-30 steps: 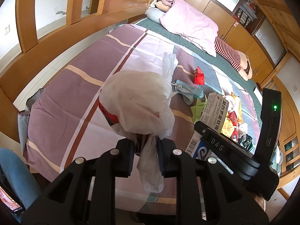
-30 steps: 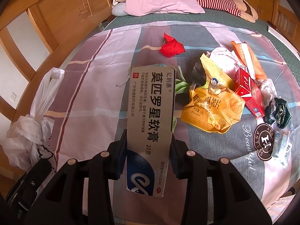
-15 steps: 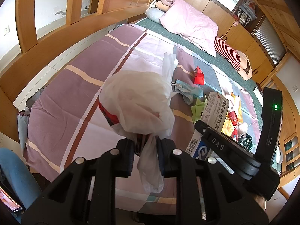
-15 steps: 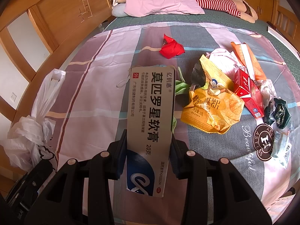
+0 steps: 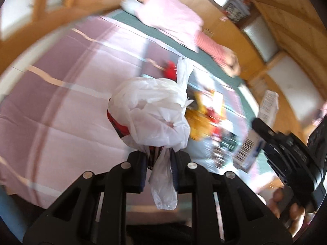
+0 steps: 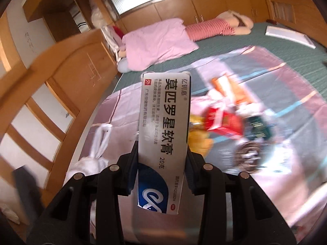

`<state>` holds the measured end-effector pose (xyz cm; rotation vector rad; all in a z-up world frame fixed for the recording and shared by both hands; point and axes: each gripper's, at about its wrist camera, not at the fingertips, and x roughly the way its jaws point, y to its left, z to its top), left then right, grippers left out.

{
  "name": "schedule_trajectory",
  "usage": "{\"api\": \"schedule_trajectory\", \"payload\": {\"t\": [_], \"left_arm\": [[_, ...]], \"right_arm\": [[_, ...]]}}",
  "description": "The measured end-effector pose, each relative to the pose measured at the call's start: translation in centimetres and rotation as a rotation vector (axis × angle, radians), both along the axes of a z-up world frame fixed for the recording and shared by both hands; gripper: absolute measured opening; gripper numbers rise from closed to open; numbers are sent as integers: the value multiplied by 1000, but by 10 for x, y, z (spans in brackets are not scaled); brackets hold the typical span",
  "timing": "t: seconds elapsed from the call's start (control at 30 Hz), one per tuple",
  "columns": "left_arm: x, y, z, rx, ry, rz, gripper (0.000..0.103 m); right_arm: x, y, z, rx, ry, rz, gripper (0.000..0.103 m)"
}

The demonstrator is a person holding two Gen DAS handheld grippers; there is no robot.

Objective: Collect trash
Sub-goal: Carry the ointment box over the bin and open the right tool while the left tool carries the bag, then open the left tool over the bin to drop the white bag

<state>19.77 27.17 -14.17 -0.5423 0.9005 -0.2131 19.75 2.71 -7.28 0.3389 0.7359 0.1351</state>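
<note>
Held lengthwise, ointment box (image 6: 163, 122) points forward.

Both hand-held grippers (image 5: 158, 161) (image 6: 162, 163) clamped

You are in a home bedroom, a wide bed (image 6: 286, 65) under a striped pink and grey sheet (image 5: 61, 106), a pink pillow (image 6: 159, 42) at the bed's head, wooden cupboards (image 6: 214, 6) on the wall behind the pillow, a wooden bed frame (image 6: 67, 77) alongside the bed.
</note>
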Motion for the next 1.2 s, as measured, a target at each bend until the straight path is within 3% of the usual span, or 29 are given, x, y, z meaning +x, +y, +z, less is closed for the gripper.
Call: {"api": "schedule_trajectory", "payload": {"t": [0.1, 0.2, 0.3, 0.37, 0.4, 0.5, 0.6, 0.67, 0.7, 0.77, 0.87, 1.0, 1.1, 1.17, 1.2], "left_arm": [[0, -20, 1, -59, -8, -106, 20], [-7, -55, 7, -109, -24, -237, 20], [-22, -106, 16, -130, -51, -409, 20], [-36, -140, 19, -129, -58, -518, 20], [-50, -169, 19, -130, -55, -615, 20], [-83, -229, 12, -122, -40, -815, 20], [-127, -291, -5, -74, -19, -1027, 25], [-139, -308, -14, -36, -8, -1084, 48], [-142, -313, -16, -14, -7, -1095, 55], [-134, -304, -11, -9, -23, -1054, 71], [-94, -261, 6, -31, -46, -882, 80], [-16, -173, 15, 162, 34, -456, 80], [24, -95, 11, 282, 91, -195, 84], [38, -49, 3, 313, 101, -69, 88], [43, -18, -5, 322, 161, 33, 88]], "right_arm": [[-42, -39, 19, -107, 1, -17, 40], [-90, -85, 16, -249, 75, -64, 40], [-131, -124, -12, -339, 254, -90, 40], [-153, -148, -34, -335, 382, -113, 42], [-163, -162, -39, -317, 412, -153, 48], [-195, -213, -25, -176, 367, -357, 63], [-211, -243, -1, -142, 294, -488, 64], [-211, -245, 11, -154, 257, -508, 68], [-208, -247, 15, -154, 246, -496, 70], [-195, -243, 19, -142, 237, -466, 70], [-163, -224, 20, -94, 225, -388, 70], [-108, -184, 20, -88, 207, -290, 70], [-42, -119, 4, -89, 211, -133, 70], [-8, -78, -9, -89, 214, -80, 70], [16, -49, -20, -56, 212, -45, 70]]}}
